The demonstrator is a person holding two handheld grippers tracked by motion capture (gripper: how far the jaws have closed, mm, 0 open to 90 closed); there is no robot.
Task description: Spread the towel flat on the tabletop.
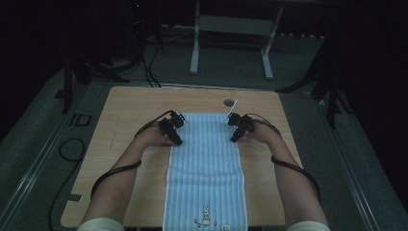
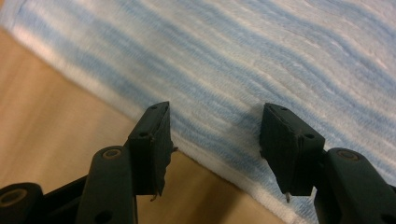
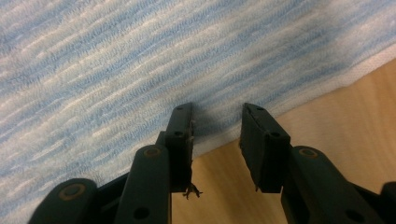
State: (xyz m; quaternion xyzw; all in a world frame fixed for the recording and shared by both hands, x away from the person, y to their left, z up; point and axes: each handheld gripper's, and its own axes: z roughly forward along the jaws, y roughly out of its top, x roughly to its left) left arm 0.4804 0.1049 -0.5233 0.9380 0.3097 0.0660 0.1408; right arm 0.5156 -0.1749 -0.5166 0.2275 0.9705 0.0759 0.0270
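Black jaws of the left hand-held gripper (image 2: 215, 140) stand apart above the left long edge of the blue striped towel (image 1: 206, 163), nothing pinched between them. Right hand-held gripper (image 3: 217, 140) likewise apart, straddling the towel's right edge. Towel lies flat, lengthwise down the middle of the wooden counter (image 1: 134, 103).
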